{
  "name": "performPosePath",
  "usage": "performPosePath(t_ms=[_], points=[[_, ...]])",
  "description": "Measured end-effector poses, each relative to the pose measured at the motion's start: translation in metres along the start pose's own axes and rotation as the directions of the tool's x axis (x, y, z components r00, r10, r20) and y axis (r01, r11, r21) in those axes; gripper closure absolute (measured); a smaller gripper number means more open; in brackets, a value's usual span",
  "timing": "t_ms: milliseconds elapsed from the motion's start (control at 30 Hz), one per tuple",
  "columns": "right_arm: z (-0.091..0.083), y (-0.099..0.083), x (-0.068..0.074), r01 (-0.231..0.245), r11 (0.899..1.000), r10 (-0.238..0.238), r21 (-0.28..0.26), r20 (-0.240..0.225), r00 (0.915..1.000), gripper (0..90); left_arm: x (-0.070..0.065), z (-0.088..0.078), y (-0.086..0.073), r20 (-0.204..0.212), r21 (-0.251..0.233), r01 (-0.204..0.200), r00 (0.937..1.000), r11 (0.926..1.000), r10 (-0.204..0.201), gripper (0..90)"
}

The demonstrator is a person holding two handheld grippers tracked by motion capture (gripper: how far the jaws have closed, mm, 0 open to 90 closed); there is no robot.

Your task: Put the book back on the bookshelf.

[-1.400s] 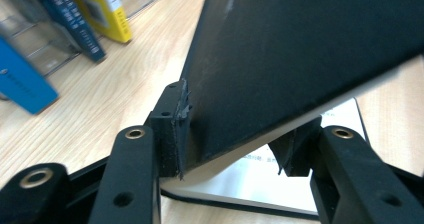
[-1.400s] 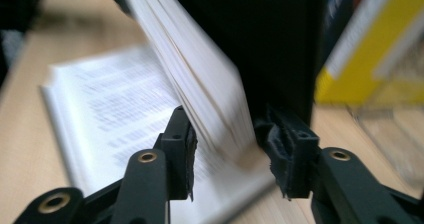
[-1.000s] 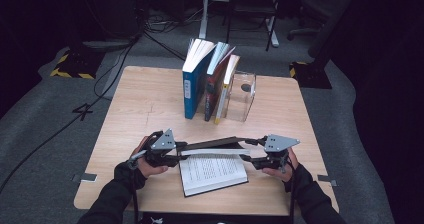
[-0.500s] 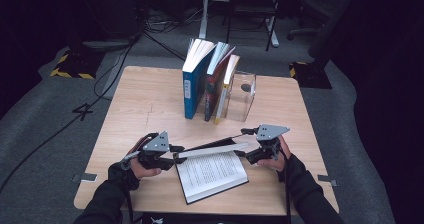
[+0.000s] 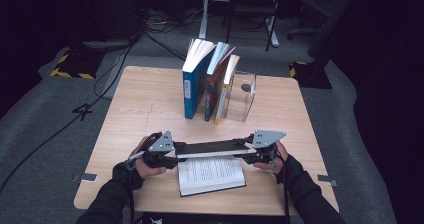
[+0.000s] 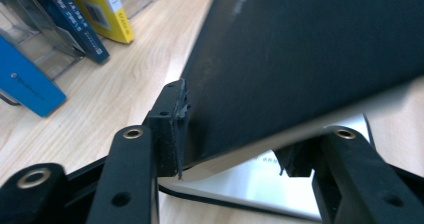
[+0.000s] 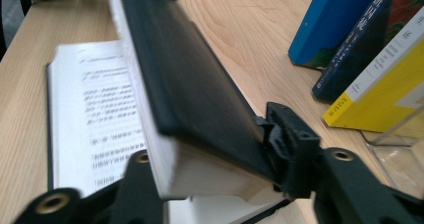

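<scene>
An open book (image 5: pixel 210 175) lies near the table's front edge, its printed page facing up. Its far half, a thick block of pages under a black cover (image 5: pixel 210 148), is raised on edge between my two grippers. My left gripper (image 5: pixel 172 151) grips that half at its left end; in the left gripper view its jaws (image 6: pixel 232 149) sit on the cover (image 6: pixel 300 59) and the page side, and they have just been opening. My right gripper (image 5: pixel 247 151) holds the right end; its jaws (image 7: pixel 210 149) have just been closing on the cover (image 7: pixel 190 79) and pages.
At the table's middle back stand a blue book (image 5: pixel 192 91), a dark book (image 5: pixel 212 94) and a yellow book (image 5: pixel 225 91), leaning against a clear bookend (image 5: pixel 242 101). Bare wood (image 5: pixel 140 109) lies left and right of them. Dark floor with cables surrounds the table.
Half a second ago the right gripper sat farther back with the black cover slanted. Now it is back at the right end and the cover runs level. The left hand barely moved.
</scene>
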State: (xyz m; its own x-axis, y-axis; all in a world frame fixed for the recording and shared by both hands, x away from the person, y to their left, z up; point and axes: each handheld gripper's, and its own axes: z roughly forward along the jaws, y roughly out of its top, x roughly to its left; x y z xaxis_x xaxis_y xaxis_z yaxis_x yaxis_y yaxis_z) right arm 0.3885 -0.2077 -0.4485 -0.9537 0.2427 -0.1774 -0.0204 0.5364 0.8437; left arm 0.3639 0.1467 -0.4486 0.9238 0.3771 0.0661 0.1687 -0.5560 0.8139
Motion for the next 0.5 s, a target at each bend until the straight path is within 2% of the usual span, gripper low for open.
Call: performPosePath(t_ms=[33,67,167,200,233,267,333,433,500], points=[[-0.002,0.0,0.003,0.003,1.0,-0.003,0.0,0.011,0.9999,60.6,0.0,0.0,0.0,0.0,0.0,0.0,1.0,1.0,0.0,52.8],[-0.002,0.0,0.003,0.003,1.0,-0.003,0.0,0.011,0.9999,60.6,0.002,0.006,0.004,0.0,-0.005,0.003,1.0,1.0,-0.003,52.8],[-0.016,-0.003,0.011,0.01,1.0,-0.011,0.009,0.054,0.9985,64.6,0.005,0.022,0.017,0.016,-0.017,0.007,0.9999,0.9998,-0.007,52.7],[-0.016,-0.003,0.011,0.01,1.0,-0.011,0.009,0.054,0.9985,64.6,0.005,0.022,0.017,0.016,-0.017,0.007,0.9999,0.9998,-0.007,51.3],[-0.024,-0.005,0.013,0.004,1.0,-0.005,0.013,0.069,0.9976,66.2,0.006,0.029,0.023,0.023,-0.022,0.0,0.9997,0.9998,0.0,51.3],[-0.032,-0.007,0.014,0.007,1.0,-0.008,0.014,0.073,0.9973,67.1,0.006,0.032,0.025,0.029,-0.026,0.003,0.9996,0.9997,-0.002,51.1],[-0.042,-0.011,0.013,-0.012,1.0,0.012,0.006,0.072,0.9973,67.4,0.007,0.04,0.032,0.06,-0.024,-0.015,0.998,0.9996,0.017,52.8],[-0.048,-0.019,0.012,-0.044,0.999,0.045,-0.011,0.071,0.9964,62.2,0.006,0.045,0.036,0.085,-0.007,-0.045,0.9954,0.999,0.045,56.1],[-0.048,-0.025,0.008,-0.085,0.996,0.086,-0.021,0.052,0.9949,53.3,0.004,0.046,0.035,0.084,-0.005,-0.053,0.995,0.9986,0.053,56.3]])
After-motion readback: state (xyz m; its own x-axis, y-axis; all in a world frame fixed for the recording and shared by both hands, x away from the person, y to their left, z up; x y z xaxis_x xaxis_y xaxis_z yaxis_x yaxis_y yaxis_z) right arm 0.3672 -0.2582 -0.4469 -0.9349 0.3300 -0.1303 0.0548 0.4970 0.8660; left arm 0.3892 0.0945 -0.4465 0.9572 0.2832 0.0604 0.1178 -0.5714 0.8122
